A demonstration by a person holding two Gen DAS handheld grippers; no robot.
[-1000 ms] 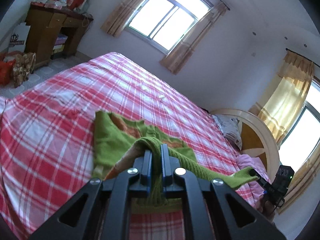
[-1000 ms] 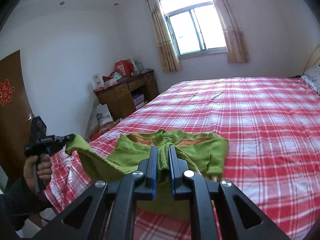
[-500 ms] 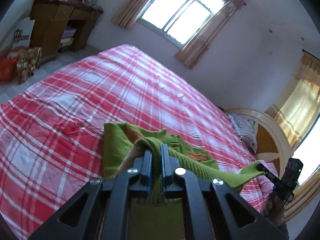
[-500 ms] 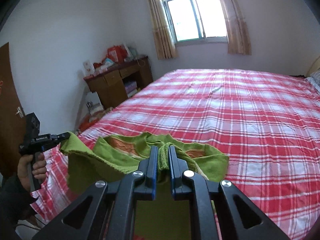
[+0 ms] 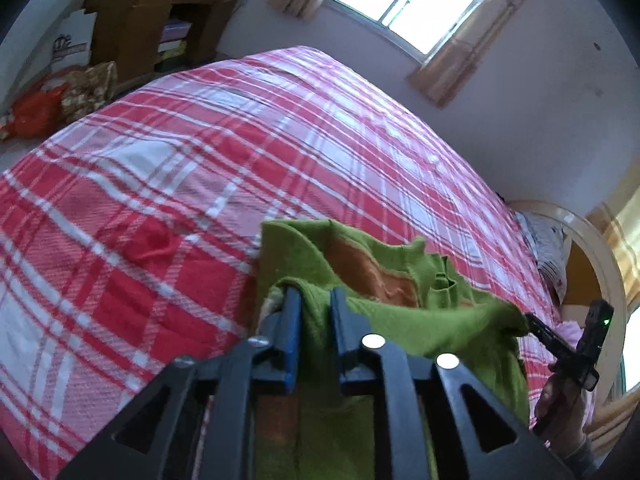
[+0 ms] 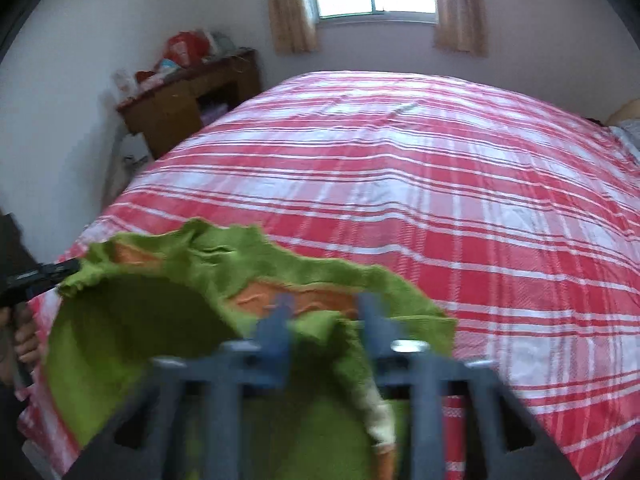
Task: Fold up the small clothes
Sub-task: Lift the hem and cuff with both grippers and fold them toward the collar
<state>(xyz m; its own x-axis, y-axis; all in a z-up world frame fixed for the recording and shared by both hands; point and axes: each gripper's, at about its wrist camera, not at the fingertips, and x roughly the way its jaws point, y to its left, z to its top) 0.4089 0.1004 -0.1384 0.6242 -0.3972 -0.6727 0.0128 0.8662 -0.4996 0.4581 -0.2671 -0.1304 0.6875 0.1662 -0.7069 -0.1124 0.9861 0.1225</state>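
the green garment (image 5: 404,320) is stretched between the left claw (image 5: 314,300) and the right claw (image 6: 324,312), its long edge running claw to claw, the rest folded ahead onto the red checked bedspread (image 5: 180,184). both claws are opening; cloth is draped loosely between each pair of jaws, no longer pinched. neither hand is judged nearer. no container is seen.

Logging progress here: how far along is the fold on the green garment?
Done: the garment is doubled over on the bed. In hand: both grippers, left and right, are opening with cloth between their fingers. Left: letting go, further folds.
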